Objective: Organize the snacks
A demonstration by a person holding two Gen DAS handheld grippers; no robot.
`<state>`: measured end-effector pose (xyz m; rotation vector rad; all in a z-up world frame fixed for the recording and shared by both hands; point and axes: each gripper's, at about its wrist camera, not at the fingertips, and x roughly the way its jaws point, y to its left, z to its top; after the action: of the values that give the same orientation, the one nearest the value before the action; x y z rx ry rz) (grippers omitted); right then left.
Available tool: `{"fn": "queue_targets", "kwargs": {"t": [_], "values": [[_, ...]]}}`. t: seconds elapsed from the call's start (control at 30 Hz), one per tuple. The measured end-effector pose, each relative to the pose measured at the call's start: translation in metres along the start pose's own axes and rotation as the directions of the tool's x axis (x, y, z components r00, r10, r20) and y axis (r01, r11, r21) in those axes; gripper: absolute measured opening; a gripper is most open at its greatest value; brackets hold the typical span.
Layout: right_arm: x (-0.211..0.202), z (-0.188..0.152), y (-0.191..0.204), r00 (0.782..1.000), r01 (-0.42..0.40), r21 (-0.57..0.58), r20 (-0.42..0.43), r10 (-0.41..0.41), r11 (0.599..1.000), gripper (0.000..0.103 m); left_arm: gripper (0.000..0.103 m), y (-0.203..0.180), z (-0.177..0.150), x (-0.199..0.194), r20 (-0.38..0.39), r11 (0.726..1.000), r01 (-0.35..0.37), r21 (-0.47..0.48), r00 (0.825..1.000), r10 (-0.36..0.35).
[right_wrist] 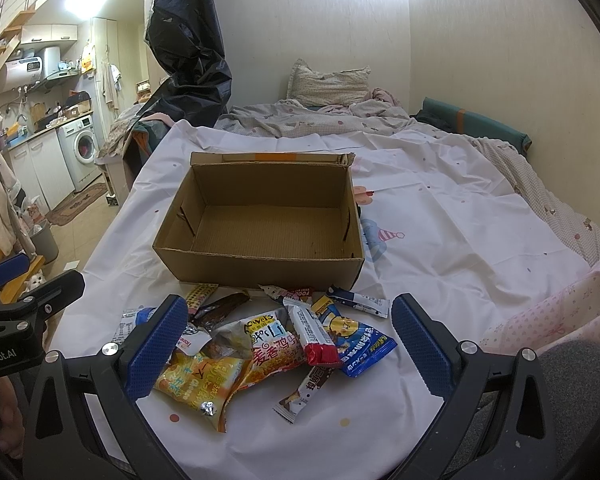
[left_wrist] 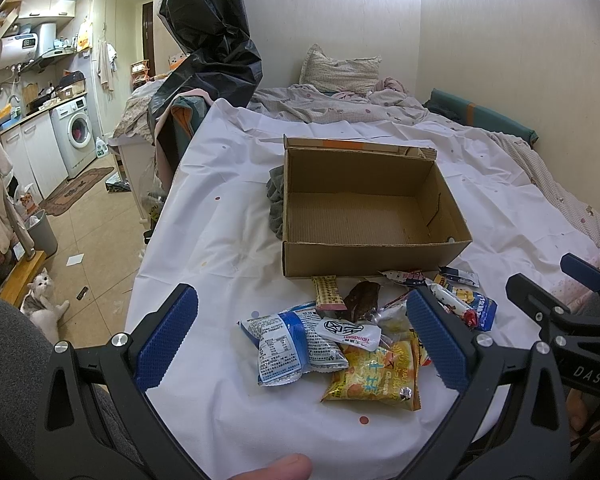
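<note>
Both tongs released: left gripper (left_wrist: 302, 338) and right gripper (right_wrist: 290, 342) flank snack packets (right_wrist: 276, 344); cardboard box (right_wrist: 260, 224) at twelve o'clock.

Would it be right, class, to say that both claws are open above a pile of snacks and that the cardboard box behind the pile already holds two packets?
Not quite. The cardboard box is empty: the right wrist view shows its bare floor. The rest holds: left claw and right claw are open above the pile of snacks.
</note>
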<state>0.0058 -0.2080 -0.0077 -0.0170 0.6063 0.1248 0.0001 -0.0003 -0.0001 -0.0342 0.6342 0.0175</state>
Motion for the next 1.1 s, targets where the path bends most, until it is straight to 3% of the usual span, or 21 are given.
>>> {"fn": "queue_targets", "kwargs": {"t": [0.33, 0.63, 0.93, 1.1], "values": [[-0.001, -0.001, 0.001, 1.000, 0.018, 0.000, 0.009, -0.018, 1.000, 0.103, 0.103, 0.000, 0.000, 0.000, 0.000, 1.000, 0.000, 0.001, 1.000, 0.000], [-0.012, 0.020, -0.005, 1.000, 0.009, 0.000, 0.005, -0.009, 1.000, 0.103, 0.103, 0.005, 0.002, 0.003, -0.021, 1.000, -0.020, -0.005, 1.000, 0.020], [-0.008, 0.031, -0.033, 1.000, -0.010, 0.132, -0.028, 0.014, 0.991, 0.103, 0.103, 0.012, 0.013, 0.021, -0.077, 0.999, -0.029, -0.026, 0.997, 0.027], [-0.010, 0.040, -0.044, 0.999, 0.035, 0.148, -0.003, -0.035, 0.988, 0.103, 0.103, 0.007, 0.019, 0.027, -0.097, 0.999, -0.041, 0.005, 0.994, 0.041]]}}
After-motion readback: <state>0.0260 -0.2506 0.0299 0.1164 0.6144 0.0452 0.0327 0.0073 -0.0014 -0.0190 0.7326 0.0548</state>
